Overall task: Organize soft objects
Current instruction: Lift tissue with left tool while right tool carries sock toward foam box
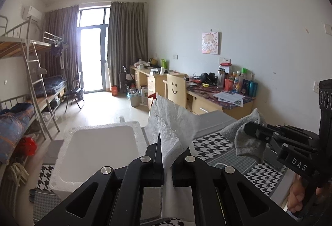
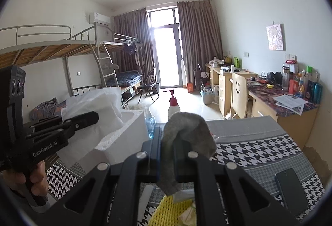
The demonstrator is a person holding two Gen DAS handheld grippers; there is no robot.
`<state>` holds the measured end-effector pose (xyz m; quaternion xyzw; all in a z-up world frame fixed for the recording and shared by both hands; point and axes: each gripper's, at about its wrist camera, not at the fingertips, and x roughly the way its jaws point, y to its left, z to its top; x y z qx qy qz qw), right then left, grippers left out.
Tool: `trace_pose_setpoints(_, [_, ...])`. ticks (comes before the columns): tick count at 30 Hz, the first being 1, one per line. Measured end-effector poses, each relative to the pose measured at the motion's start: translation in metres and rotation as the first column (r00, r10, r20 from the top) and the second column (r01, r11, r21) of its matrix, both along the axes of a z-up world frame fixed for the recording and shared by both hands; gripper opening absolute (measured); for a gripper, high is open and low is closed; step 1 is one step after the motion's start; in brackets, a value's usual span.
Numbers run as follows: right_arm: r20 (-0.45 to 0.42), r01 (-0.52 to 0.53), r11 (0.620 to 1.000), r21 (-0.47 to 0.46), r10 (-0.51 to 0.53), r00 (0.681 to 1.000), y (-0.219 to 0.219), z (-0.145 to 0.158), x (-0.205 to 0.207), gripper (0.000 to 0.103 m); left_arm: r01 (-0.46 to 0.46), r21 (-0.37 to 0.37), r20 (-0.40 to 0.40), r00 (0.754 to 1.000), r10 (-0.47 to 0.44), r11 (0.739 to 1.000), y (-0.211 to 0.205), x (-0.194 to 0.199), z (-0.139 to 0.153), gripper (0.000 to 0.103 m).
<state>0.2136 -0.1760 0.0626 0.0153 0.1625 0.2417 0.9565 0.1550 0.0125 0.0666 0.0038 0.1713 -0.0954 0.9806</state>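
Observation:
My left gripper [image 1: 166, 155] is shut on a white foam sheet [image 1: 172, 126], which stands up crumpled above the jaws. The same sheet [image 2: 97, 105] shows in the right wrist view, pinched in the left gripper [image 2: 94, 116] just over a white foam box [image 2: 124, 132]. My right gripper [image 2: 167, 143] is shut on a grey sock [image 2: 191, 132] that bulges over its fingers. In the left wrist view this sock [image 1: 247, 134] droops from the right gripper [image 1: 249, 129] at the right. The foam box [image 1: 99, 147] lies open in front of my left gripper.
A houndstooth cloth [image 2: 259, 151] covers the table. On it lie a dark phone [image 2: 291, 192], a yellow mesh item [image 2: 166, 211], a red-pump bottle [image 2: 173, 105] and a clear bottle [image 2: 150, 122]. Beyond stand bunk beds [image 1: 27, 85], a smiley chair [image 1: 176, 89] and a cluttered desk [image 1: 224, 97].

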Motion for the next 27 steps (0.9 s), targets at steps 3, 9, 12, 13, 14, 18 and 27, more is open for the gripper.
trace_pose_setpoints(3, [0.004,-0.002,1.0,0.007,0.002,1.0,0.0,0.003,0.002,0.012,-0.013,0.0,0.007,1.0,0.013,1.0,0.003,0.001,0.002,0.004])
trace_pose_setpoints(9, [0.024,-0.029,1.0,0.008,0.028,0.999,0.007,0.009,0.004,0.012,-0.05,-0.012,0.018,0.999,0.05,0.999,0.013,0.008,0.008,0.004])
trace_pose_setpoints(12, [0.037,-0.043,0.999,0.006,0.042,0.998,0.012,0.013,0.005,0.012,-0.066,-0.012,0.021,0.998,0.066,0.998,0.016,0.012,0.011,0.004])
trace_pose_setpoints(13, [0.04,-0.047,0.999,0.006,0.046,0.998,0.013,0.014,0.005,0.012,-0.07,-0.012,0.021,0.997,0.07,0.997,0.017,0.013,0.011,0.004])
trace_pose_setpoints(14, [0.042,-0.052,0.999,0.004,0.052,0.998,0.014,0.015,0.005,0.012,-0.078,-0.012,0.021,0.997,0.078,0.997,0.019,0.015,0.012,0.004])
trace_pose_setpoints(18, [0.04,-0.072,0.997,0.004,0.071,0.997,0.021,0.016,0.01,0.012,-0.116,-0.01,0.007,0.993,0.116,0.993,0.028,0.021,0.01,0.004])
trace_pose_setpoints(27, [0.051,-0.115,0.993,0.007,0.114,0.992,0.035,0.018,0.014,0.012,-0.184,-0.005,0.005,0.983,0.184,0.983,0.041,0.024,0.011,0.004])
